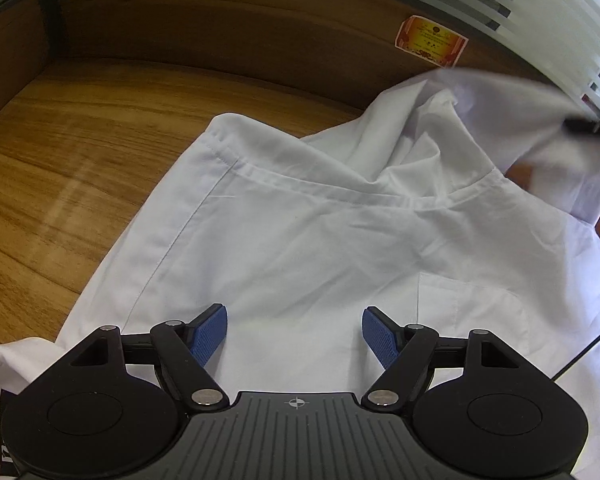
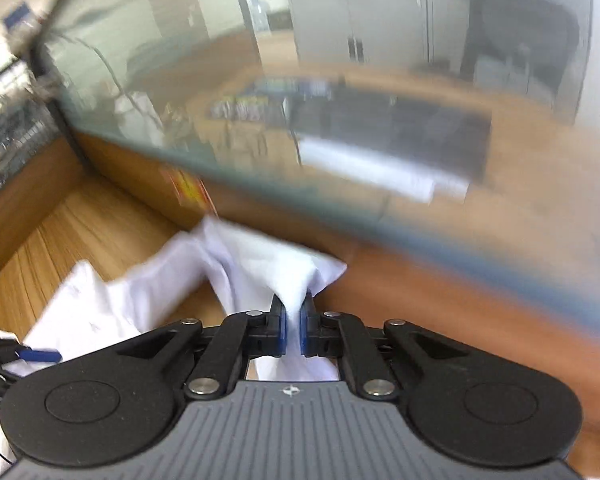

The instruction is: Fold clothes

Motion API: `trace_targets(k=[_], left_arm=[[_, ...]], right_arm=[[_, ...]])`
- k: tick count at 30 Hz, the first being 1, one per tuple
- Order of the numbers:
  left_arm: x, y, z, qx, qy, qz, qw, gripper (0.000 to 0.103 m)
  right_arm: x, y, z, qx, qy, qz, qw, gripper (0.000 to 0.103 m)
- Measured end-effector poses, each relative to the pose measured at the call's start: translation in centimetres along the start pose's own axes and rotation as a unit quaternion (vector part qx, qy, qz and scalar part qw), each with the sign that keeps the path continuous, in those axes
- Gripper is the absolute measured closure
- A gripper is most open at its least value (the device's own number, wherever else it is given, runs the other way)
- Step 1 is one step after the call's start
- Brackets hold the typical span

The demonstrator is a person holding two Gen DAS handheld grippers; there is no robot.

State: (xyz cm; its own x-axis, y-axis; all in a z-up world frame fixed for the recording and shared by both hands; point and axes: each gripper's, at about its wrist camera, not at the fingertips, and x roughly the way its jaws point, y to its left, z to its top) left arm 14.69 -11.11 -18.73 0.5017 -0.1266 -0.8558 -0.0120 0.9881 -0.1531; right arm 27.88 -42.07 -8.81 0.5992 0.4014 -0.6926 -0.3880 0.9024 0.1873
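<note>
A white shirt lies spread on the wooden table. The left gripper hovers over it, fingers wide and holding nothing. Only the right wrist view shows the right gripper pinching a lifted fold; there the blurred background is unreadable.

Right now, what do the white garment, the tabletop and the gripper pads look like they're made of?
White garment: thin woven cloth, probably cotton or a blend; matte, sharp creases, stitched seams and a patch pocket. Tabletop: wood-grain surface, possibly laminate; slight sheen with streaked reflections. Left gripper pads: blue with a fine dotted texture, likely rubber.
</note>
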Motion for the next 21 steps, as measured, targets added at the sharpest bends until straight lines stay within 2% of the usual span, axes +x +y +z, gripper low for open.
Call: trace_targets(k=[3,6,10,13,15,17,19,21], left_arm=[[0.0,-0.4,-0.2,0.014,-0.002,0.008,0.9999,0.026],[0.0,-0.6,-0.4,0.021,-0.004,0.011,0.9997,0.026],[-0.2,-0.1,-0.4,0.003,-0.006,0.001,1.0,0.025],[-0.7,1.5,-0.1,-0.045,-0.002,-0.029,0.9986,0.026],[-2.7,3.3,-0.1,-0.107,-0.02,-0.075,0.9912,0.026],[-4.8,4.8,-0.3,-0.163,-0.036,-0.117,0.9789,0.026],[-7.0,5.9,-0.7,-0.213,-0.05,-0.155,0.9634,0.017],[-9.2,7.0,-1.1,-0.262,-0.063,-0.192,0.9437,0.013]], right_arm=[[-4.9,1.8,2.3,-0.035,-0.068,-0.014,0.997,0.096],[-10.0,2.9,4.2,-0.038,-0.116,-0.011,0.992,0.096],[-16.1,4.6,3.6,-0.037,-0.138,-0.005,0.99,0.096],[-19.9,6.2,1.7,-0.027,-0.133,0.008,0.991,0.096],[-22.3,7.3,-0.3,-0.023,-0.124,0.018,0.992,0.096],[-24.6,8.1,-2.8,-0.026,-0.113,0.027,0.993,0.096],[-26.4,9.2,-5.5,-0.028,-0.096,0.038,0.994,0.096],[-27.4,10.5,-8.5,-0.037,-0.082,0.049,0.995,0.096]])
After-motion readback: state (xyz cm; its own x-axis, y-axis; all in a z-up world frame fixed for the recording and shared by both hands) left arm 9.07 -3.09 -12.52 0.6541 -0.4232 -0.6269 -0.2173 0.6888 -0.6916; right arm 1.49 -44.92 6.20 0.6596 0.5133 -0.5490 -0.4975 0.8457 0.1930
